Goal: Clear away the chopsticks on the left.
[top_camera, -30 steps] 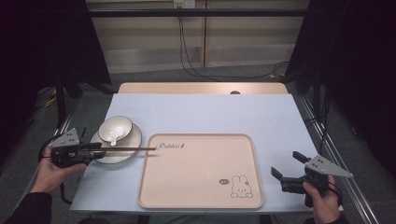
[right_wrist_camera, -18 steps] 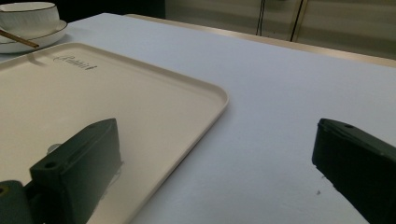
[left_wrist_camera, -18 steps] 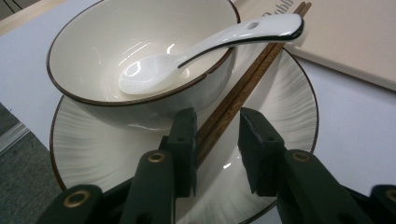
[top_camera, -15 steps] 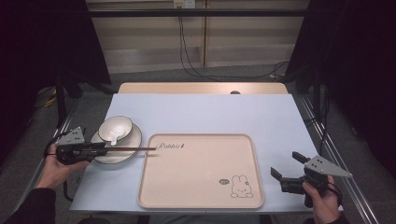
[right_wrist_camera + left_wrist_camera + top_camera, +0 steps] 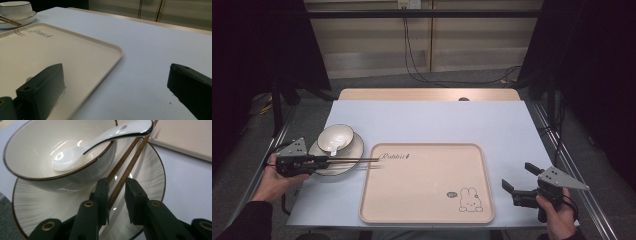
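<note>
Left gripper at the plate, right gripper idle.

My left gripper (image 5: 117, 188) has its jaws set narrowly around the chopsticks (image 5: 126, 166), which lie on the plate (image 5: 152, 167) beside the bowl (image 5: 30, 150) with its spoon (image 5: 100, 140). I cannot tell whether they are pinched. My right gripper (image 5: 518, 177) is held wide apart beside the tray (image 5: 427, 200).

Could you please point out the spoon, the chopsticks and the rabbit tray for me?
spoon (image 5: 75, 160): left gripper view, on its scoop inside the bowl.
chopsticks (image 5: 125, 167): left gripper view, mid-shaft above the jaws.
rabbit tray (image 5: 427, 190): high view, bare centre.
</note>
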The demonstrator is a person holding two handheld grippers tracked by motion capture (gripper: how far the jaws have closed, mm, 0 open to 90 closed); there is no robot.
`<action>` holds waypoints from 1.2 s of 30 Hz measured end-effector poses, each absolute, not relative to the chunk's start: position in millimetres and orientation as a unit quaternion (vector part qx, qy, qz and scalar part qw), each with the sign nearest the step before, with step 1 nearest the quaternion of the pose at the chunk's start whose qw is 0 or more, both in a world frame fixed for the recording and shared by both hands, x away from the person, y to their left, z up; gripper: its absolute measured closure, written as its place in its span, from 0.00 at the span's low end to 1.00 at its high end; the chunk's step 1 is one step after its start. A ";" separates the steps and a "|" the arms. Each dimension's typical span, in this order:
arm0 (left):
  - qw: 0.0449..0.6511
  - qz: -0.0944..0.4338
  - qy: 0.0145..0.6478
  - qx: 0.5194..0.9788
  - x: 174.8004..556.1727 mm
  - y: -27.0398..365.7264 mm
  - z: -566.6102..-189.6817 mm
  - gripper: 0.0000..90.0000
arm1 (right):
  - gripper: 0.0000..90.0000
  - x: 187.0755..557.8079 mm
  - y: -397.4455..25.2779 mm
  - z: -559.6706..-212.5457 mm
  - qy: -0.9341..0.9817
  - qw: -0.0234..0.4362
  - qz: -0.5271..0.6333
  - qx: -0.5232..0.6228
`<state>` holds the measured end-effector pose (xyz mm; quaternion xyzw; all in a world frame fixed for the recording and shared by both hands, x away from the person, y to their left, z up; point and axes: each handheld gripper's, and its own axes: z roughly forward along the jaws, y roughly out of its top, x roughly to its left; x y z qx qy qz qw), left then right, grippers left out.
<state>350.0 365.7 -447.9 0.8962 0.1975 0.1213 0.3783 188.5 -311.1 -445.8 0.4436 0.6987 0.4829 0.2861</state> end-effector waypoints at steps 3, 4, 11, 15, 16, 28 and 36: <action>0.380 0.113 0.191 0.898 351.4 363.2 -448.3 0.81 | 0.01 188.4 -311.1 -445.8 0.698 0.286 0.482 0.445; 0.375 0.106 0.188 0.901 351.8 362.2 -448.8 0.81 | 0.01 188.5 -311.0 -445.8 0.699 0.285 0.483 0.444; 0.360 0.089 0.171 0.913 353.0 358.0 -449.1 0.88 | 0.01 188.3 -311.3 -445.9 0.698 0.285 0.483 0.445; 0.355 0.073 0.171 0.916 351.9 357.7 -446.7 0.93 | 0.01 188.7 -311.6 -446.1 0.696 0.288 0.483 0.446; 0.361 0.075 0.173 0.913 351.8 357.5 -447.0 0.93 | 0.01 188.5 -311.5 -446.1 0.697 0.286 0.483 0.446; 0.382 0.047 0.207 0.899 346.1 358.9 -437.7 0.94 | 0.01 189.0 -311.4 -446.3 0.696 0.285 0.484 0.447; 0.409 0.038 0.225 0.884 336.7 355.2 -430.2 0.94 | 0.01 188.7 -311.2 -446.0 0.697 0.285 0.485 0.445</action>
